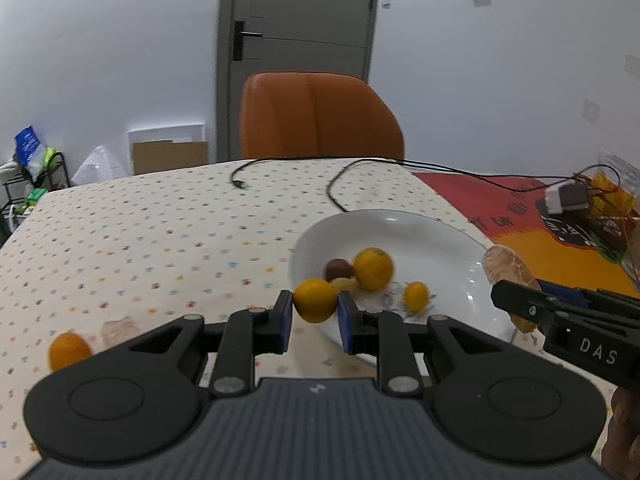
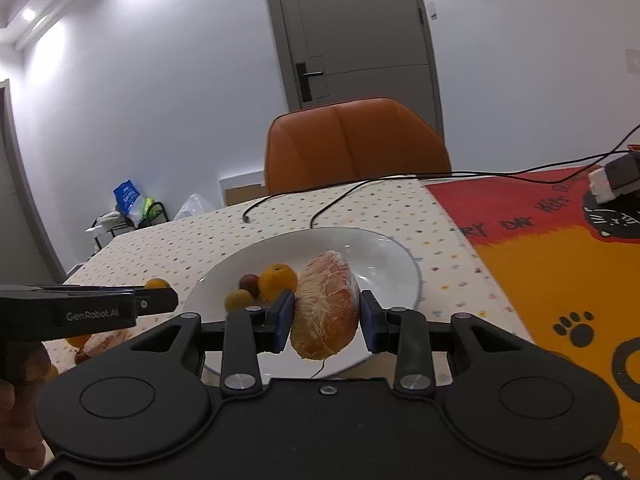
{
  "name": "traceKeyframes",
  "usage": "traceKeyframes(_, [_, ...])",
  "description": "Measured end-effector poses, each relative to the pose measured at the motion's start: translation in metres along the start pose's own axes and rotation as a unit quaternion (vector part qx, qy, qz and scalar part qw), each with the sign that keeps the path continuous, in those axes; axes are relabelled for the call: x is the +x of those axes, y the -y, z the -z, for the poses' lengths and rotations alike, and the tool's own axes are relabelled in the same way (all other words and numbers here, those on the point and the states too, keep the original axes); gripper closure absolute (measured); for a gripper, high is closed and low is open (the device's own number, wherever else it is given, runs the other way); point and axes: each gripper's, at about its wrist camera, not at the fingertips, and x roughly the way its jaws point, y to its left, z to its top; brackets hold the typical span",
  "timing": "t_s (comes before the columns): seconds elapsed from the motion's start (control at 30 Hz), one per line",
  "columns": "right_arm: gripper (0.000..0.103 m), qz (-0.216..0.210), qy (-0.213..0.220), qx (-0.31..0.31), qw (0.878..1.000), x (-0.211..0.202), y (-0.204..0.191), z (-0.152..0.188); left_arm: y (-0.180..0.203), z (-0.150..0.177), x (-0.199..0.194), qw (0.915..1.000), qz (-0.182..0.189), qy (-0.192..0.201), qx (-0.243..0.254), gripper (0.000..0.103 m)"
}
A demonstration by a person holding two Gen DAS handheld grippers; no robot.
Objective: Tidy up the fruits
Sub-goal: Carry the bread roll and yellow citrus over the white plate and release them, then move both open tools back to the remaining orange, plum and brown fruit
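Observation:
My left gripper [image 1: 316, 310] is shut on a small orange fruit [image 1: 315, 298], held just above the near left rim of the white plate [image 1: 404, 228]. On the plate lie a bigger orange [image 1: 373, 268], a brown round fruit [image 1: 338, 269], a yellowish fruit [image 1: 345, 283] and a small orange one [image 1: 416, 296]. My right gripper [image 2: 326, 318] is shut on a peeled citrus segment [image 2: 326, 300], over the near side of the plate [image 2: 384, 252]. Another orange fruit [image 1: 69, 350] and a pale peeled piece [image 1: 118, 330] lie on the dotted tablecloth to the left.
Black cables [image 1: 340, 184] run across the table's far side to a white and grey box [image 1: 564, 198] on a red and orange mat [image 2: 540, 264]. An orange chair [image 1: 320, 116] stands behind the table. A rack with bags [image 1: 28, 172] is at far left.

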Motion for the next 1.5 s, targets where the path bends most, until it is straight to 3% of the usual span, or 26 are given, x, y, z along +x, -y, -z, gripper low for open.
traceKeyframes(0.47, [0.07,0.018,0.006,0.012,1.0,-0.004,0.021,0.0,0.026,-0.005,0.012,0.9997,0.02,-0.012,0.01,0.076])
traceKeyframes(0.87, [0.07,0.017,0.001,0.013,1.0,0.003,0.02,0.004,0.003,-0.006,0.002,0.9997,-0.011,-0.011,-0.02,0.075])
traceKeyframes(1.27, [0.069,0.02,0.006,-0.002,1.0,0.019,0.009,-0.007,-0.033,-0.004,-0.013,0.9977,-0.041,0.0,-0.053,0.067])
traceKeyframes(1.37, [0.059,0.029,0.008,-0.009,1.0,0.022,0.004,-0.009,-0.042,-0.004,-0.018,0.9968,-0.049,0.005,-0.063,0.063])
traceKeyframes(1.43, [0.049,0.026,0.012,-0.014,0.999,0.02,-0.001,-0.009,-0.049,-0.003,-0.021,0.9959,-0.058,0.008,-0.069,0.054])
traceKeyframes(1.5, [0.046,0.019,0.013,-0.018,1.0,0.017,-0.007,-0.007,-0.054,-0.003,-0.025,0.995,-0.066,0.015,-0.073,0.05])
